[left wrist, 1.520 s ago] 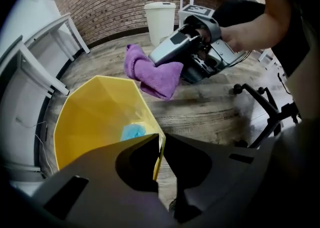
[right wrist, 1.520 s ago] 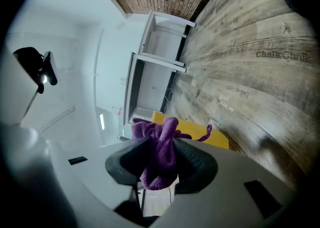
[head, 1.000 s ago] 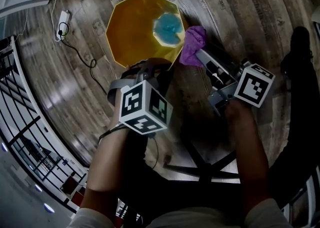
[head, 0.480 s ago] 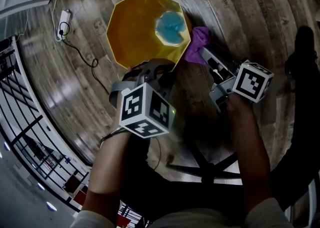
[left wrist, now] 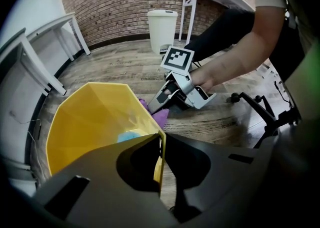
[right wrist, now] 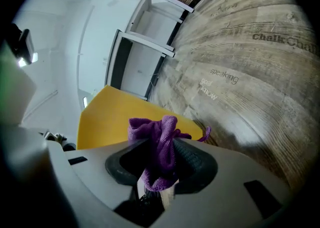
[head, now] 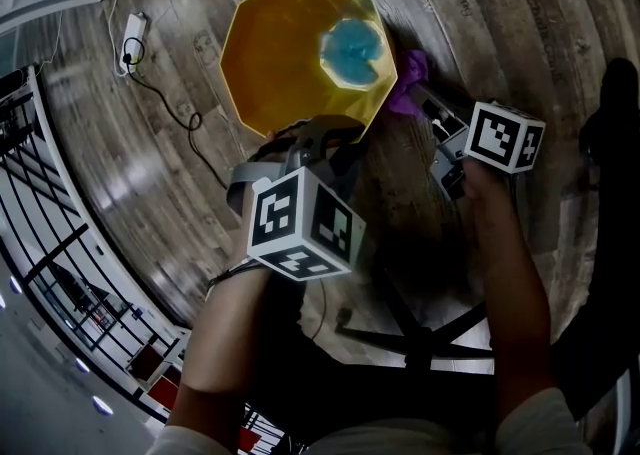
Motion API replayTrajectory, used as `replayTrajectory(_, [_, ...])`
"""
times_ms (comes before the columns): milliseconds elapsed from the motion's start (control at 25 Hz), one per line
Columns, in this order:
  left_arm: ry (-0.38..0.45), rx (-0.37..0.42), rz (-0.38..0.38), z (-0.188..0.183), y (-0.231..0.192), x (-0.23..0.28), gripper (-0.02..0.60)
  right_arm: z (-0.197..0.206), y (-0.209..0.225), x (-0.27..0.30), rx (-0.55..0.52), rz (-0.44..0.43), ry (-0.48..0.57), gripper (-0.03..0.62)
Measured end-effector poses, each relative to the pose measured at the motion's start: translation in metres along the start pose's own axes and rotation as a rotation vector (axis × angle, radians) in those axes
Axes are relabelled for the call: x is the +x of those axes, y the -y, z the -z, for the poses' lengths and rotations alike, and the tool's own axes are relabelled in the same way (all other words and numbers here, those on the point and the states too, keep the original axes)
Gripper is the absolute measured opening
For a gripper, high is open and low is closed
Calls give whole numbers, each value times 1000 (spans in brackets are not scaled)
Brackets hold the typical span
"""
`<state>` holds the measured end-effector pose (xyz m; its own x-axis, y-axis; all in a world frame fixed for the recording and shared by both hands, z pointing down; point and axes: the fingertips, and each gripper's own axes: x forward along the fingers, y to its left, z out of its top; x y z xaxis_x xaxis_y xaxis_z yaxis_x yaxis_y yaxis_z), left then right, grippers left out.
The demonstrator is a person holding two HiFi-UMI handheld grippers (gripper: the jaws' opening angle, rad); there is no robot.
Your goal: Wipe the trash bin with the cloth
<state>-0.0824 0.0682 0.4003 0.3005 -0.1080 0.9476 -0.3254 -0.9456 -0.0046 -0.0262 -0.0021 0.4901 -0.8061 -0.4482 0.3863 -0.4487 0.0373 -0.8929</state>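
The yellow trash bin (head: 290, 53) stands on the wooden floor, with something blue (head: 355, 51) at its bottom. My left gripper (head: 322, 129) is shut on the bin's near rim (left wrist: 161, 142), one jaw inside the wall and one outside. A bunched purple cloth (right wrist: 157, 144) is clamped in my right gripper (right wrist: 159, 159). The cloth (head: 410, 81) is pressed against the bin's outer right wall (right wrist: 115, 117), partly hidden behind the rim. In the left gripper view the right gripper (left wrist: 159, 107) points at the bin, and the cloth (left wrist: 160, 117) shows at its tips.
A black office chair base (head: 420, 328) lies under my arms. A power strip with a cable (head: 132, 35) sits left of the bin. Farther off stand a white bin (left wrist: 161, 24), white tables (left wrist: 30, 56) and a brick wall.
My right gripper has pushed the cloth farther along the bin's outer wall, so less purple shows beside the rim. The left gripper kept its hold on the rim.
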Motion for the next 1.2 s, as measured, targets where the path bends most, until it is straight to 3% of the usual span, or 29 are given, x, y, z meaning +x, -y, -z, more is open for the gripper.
replayTrajectory(720, [42,-33,0,-4,-3,0,18,20,109,70,-140,292,-234,140])
replayTrajectory(1200, [56,-88,-3,-5,-5,1,20,19,109,59,-191,374,-203,140])
